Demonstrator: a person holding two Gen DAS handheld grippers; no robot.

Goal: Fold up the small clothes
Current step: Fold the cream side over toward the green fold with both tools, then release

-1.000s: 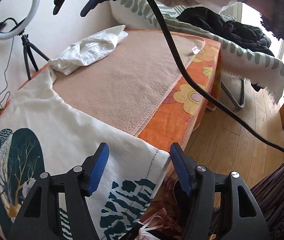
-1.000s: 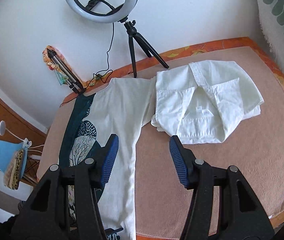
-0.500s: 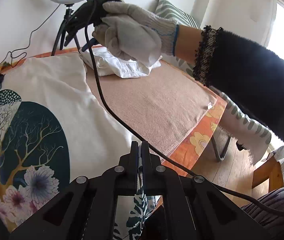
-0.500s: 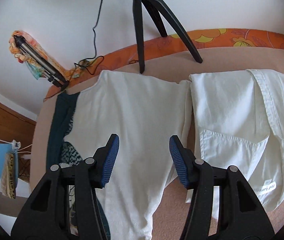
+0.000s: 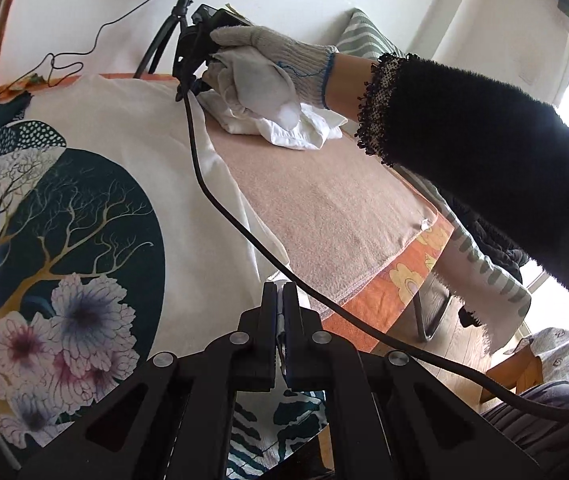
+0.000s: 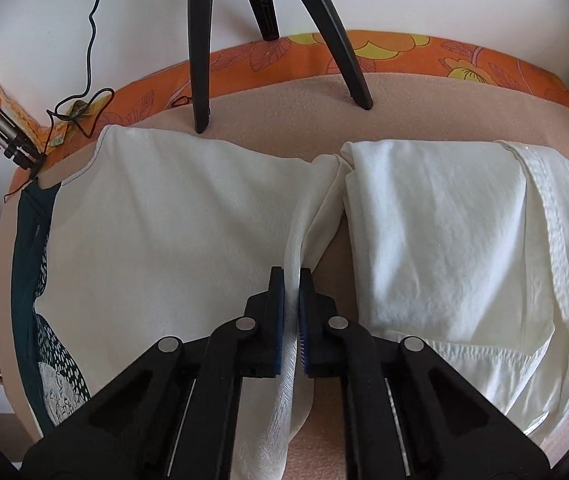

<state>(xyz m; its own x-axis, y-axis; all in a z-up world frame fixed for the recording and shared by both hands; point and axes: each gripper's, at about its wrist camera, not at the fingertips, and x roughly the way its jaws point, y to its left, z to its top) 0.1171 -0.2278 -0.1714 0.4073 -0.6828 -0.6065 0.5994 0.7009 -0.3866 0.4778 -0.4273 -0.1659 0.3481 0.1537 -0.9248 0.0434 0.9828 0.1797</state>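
Step in hand: securing the printed T-shirt (image 5: 188, 216) by its right-hand edge before the first fold. The garment lies flat on the pink blanket (image 5: 324, 208), the landmark for all positions here.

The right gripper (image 6: 291, 276) has just been closing and pinches a raised ridge of white cloth at the shirt's side seam, near the blanket's far edge. The left gripper (image 5: 280, 292) has its jaws pressed together at the shirt's hem corner, at the blanket's near edge; a sliver of fabric appears to sit between the pads, though the view there is poor.

Next move, as a judgement: lift both pinched points together and carry the edge across the tree print, keeping the cloth taut so no crease forms.

A folded white shirt (image 6: 464, 240) rests on the blanket just beside the T-shirt. A ring-light tripod (image 6: 200, 60) stands at the blanket's far edge, against a white wall. An orange floral border (image 5: 396, 284) trims the blanket; wooden flooring (image 5: 460, 344) lies beyond it.
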